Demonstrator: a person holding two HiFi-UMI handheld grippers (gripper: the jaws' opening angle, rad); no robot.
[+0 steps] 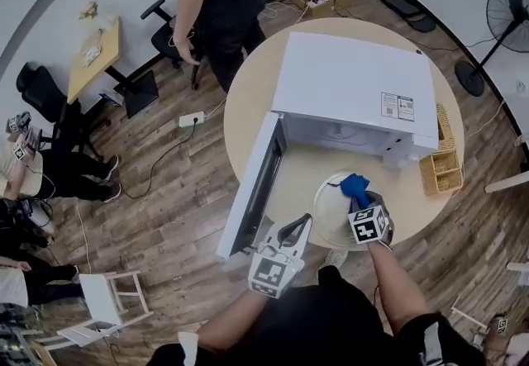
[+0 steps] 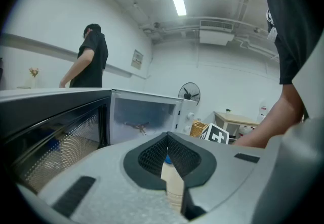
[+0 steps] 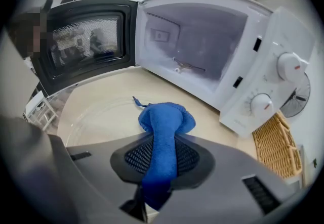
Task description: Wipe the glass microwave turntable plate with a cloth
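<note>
The clear glass turntable plate (image 1: 329, 211) lies flat on the round table, in front of the white microwave (image 1: 351, 83), whose door (image 1: 252, 187) hangs open. My right gripper (image 1: 361, 197) is over the plate, shut on a blue cloth (image 1: 355, 185). In the right gripper view the blue cloth (image 3: 166, 124) bunches out past the jaws of the right gripper (image 3: 164, 136) and rests on the glass plate (image 3: 98, 114). My left gripper (image 1: 299, 226) hovers just left of the plate near the door. In its own view the left gripper (image 2: 167, 136) is shut with nothing seen between the pads.
The microwave cavity (image 3: 197, 41) holds only its roller hub. A wicker basket (image 1: 440, 166) sits at the table's right edge. A person (image 1: 207, 1) stands beyond the table. A fan (image 1: 508, 5), chairs, a side table (image 1: 95, 54) and a white stool (image 1: 103, 298) stand around.
</note>
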